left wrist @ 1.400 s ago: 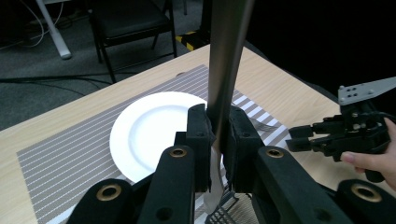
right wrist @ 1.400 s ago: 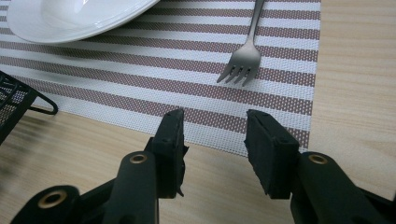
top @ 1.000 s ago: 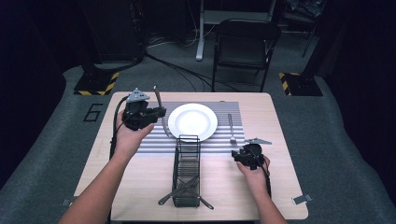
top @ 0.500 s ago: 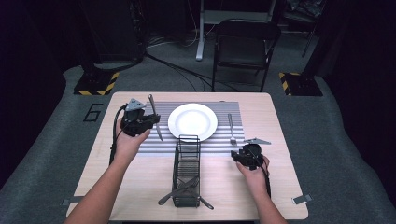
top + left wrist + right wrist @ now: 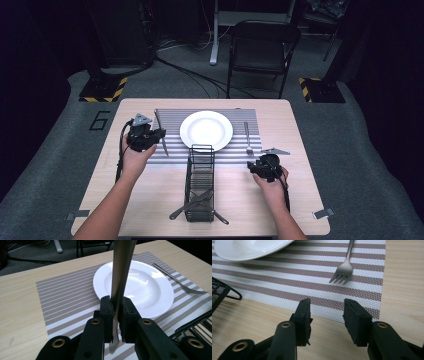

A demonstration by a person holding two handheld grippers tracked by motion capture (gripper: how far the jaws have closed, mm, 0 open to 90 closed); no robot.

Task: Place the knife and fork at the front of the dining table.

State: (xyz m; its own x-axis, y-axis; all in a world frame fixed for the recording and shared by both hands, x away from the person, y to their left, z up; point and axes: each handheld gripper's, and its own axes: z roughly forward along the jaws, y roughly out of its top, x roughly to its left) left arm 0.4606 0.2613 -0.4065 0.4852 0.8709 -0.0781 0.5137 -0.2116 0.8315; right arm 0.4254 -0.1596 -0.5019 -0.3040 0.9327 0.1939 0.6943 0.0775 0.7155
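Observation:
My left gripper is shut on a silver table knife at the left side of the striped placemat, just left of the white plate. In the left gripper view the knife stands up between the pads of my left gripper, and its lower end hangs close above the placemat, in front of the plate. My right gripper rests open on the bare table, near the mat's right front corner. In the right gripper view my right gripper has nothing between its fingers, and a fork lies beyond them.
A black wire caddy stands at the front middle of the wooden table, with utensils lying across its base. The fork lies right of the plate on the mat. A folding chair stands behind the table.
My left hand has come down and toward the table's left front with the knife, from above the back of the mat to low beside the plate. The right hand has kept still.

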